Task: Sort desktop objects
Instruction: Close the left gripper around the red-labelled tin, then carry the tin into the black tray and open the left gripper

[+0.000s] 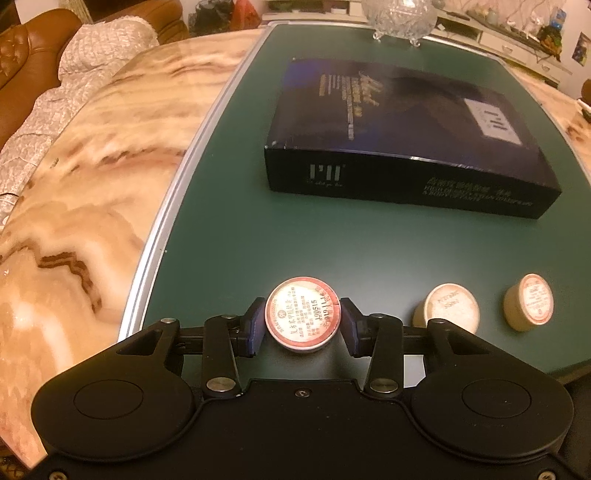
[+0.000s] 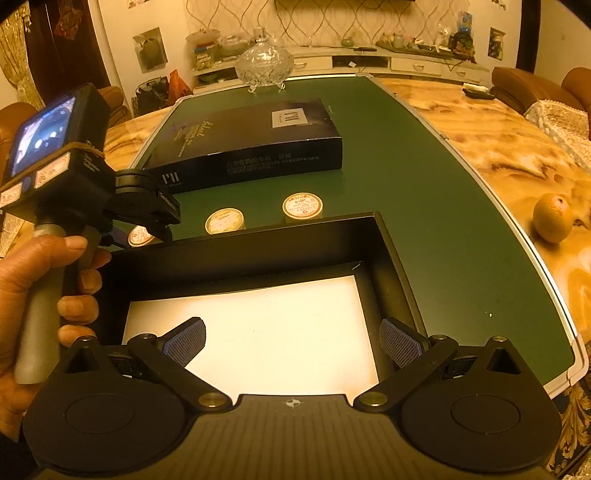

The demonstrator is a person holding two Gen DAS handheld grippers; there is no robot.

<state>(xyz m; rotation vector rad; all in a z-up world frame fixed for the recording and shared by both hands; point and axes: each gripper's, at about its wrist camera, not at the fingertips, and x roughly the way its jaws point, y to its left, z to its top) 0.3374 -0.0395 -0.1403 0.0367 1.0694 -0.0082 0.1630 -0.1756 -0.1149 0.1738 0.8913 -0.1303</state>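
On the dark green mat laid over a marbled orange-and-cream table, the left gripper has its two blue-padded fingers pressed against the sides of a small round cream-coloured pill tub with a red-rimmed printed label, the nearest-left of three such tubs standing in a row on the mat. Just to its right stands a second round cream tub with a pale label, and beyond that a third round tub with a red-rimmed label, each apart from the next. Farther back on the mat lies a closed flat black cardboard box with blue cover print, and behind it, at the far edge, a cut-glass footed bowl. From the right-hand view, a person's hand grips the grey handle of the left tool, whose camera screen glows at the left. The right gripper hangs with its jaws spread wide and nothing between them, over an open black tray-like box lid with a white lining that sits near the tubs. An orange fruit rests on the bare marbled table well to the right of the mat.
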